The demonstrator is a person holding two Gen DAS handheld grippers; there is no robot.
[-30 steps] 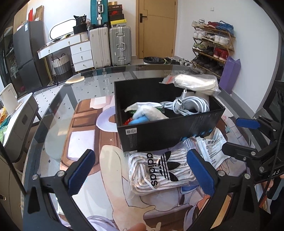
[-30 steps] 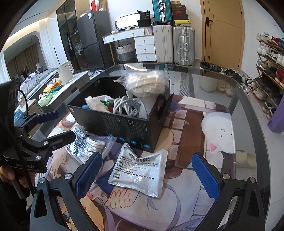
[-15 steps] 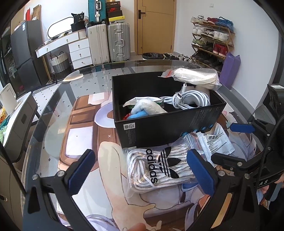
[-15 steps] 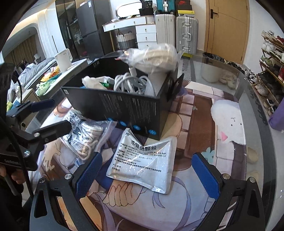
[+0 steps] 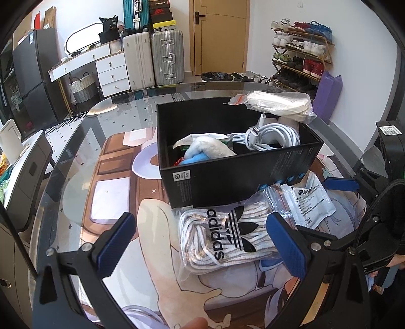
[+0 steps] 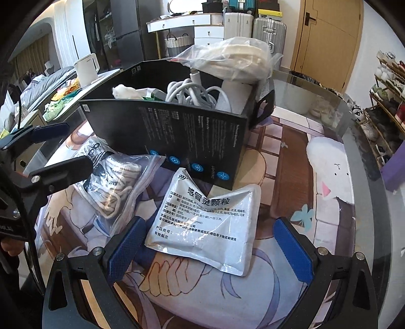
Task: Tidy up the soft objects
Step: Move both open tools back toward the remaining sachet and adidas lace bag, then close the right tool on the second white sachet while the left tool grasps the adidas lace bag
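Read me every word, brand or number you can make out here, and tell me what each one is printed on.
"adidas", with the trefoil logo: the clear bag of white laces.
"999" and "感冒灵颗粒": the white medicine sachet; its smaller lines are too small to read.
White print and blue icons on the black box: too small to read.
Nike swoosh, no words: a dark shoebox stacked on the suitcases.
Everything else is blurred.
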